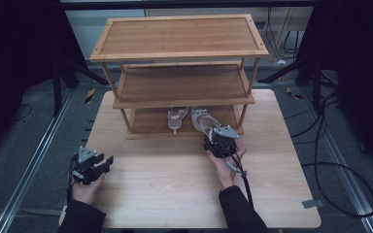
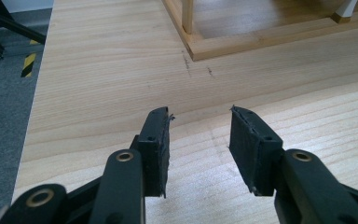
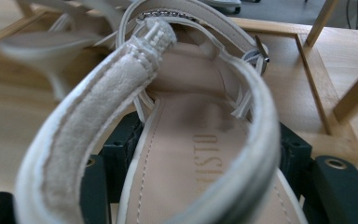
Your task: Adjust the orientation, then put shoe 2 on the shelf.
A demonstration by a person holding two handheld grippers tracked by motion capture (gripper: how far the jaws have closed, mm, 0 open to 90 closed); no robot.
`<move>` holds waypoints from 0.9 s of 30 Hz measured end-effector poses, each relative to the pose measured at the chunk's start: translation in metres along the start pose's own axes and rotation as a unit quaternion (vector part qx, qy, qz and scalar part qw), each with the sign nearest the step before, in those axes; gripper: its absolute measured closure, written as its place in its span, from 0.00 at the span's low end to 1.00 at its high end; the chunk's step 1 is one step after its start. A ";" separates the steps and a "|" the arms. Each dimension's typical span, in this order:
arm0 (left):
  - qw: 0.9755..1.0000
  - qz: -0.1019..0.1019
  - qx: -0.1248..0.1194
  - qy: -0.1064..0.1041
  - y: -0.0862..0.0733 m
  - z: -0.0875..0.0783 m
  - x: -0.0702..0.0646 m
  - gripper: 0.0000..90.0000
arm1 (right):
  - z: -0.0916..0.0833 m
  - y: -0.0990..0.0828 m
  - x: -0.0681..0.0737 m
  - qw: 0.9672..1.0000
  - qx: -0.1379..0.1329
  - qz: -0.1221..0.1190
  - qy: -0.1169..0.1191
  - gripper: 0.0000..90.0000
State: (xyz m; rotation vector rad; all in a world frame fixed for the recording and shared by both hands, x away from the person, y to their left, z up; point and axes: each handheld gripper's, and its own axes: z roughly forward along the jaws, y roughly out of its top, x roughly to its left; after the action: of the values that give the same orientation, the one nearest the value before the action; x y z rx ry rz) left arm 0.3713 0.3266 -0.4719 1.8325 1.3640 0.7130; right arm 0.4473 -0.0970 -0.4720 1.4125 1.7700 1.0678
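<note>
A white strappy sandal (image 1: 204,120) lies half on the lowest shelf of the wooden rack (image 1: 179,36), heel end toward me. My right gripper (image 1: 217,141) is shut on that heel end. In the right gripper view the black jaws press both sides of the sandal's (image 3: 191,140) pinkish insole, and its ankle strap loops close to the camera. A second white sandal (image 1: 177,119) sits on the same shelf to the left, its heel (image 3: 42,46) blurred. My left gripper (image 1: 103,163) rests open near the table's front left; between its fingers (image 2: 156,140) I see bare tabletop.
The three-tier rack stands at the back middle of the light wooden table (image 1: 165,189), and its bottom frame (image 2: 261,39) shows ahead of the left gripper. Its two upper shelves hold nothing. Dark stands and cables surround the table on the floor.
</note>
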 end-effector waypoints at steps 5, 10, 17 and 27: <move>1.000 0.000 0.002 0.000 0.000 0.002 0.001 0.63 | 0.028 0.002 0.005 1.000 -0.001 0.020 -0.017 0.44; 1.000 0.001 0.001 0.000 0.000 0.001 0.001 0.63 | 0.049 0.002 0.011 0.999 0.006 0.024 -0.026 0.44; 1.000 0.003 0.003 0.000 0.000 0.002 0.001 0.63 | 0.055 -0.003 0.019 0.999 0.007 -0.021 -0.046 0.42; 1.000 0.002 0.004 0.001 0.000 0.002 0.001 0.63 | 0.037 0.001 0.015 0.999 0.001 -0.040 -0.011 0.26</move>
State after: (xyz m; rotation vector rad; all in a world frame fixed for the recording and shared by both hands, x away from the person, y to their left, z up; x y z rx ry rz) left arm 0.3731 0.3272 -0.4731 1.8414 1.3672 0.7118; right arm 0.4759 -0.0747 -0.4882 1.3383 1.7965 1.0058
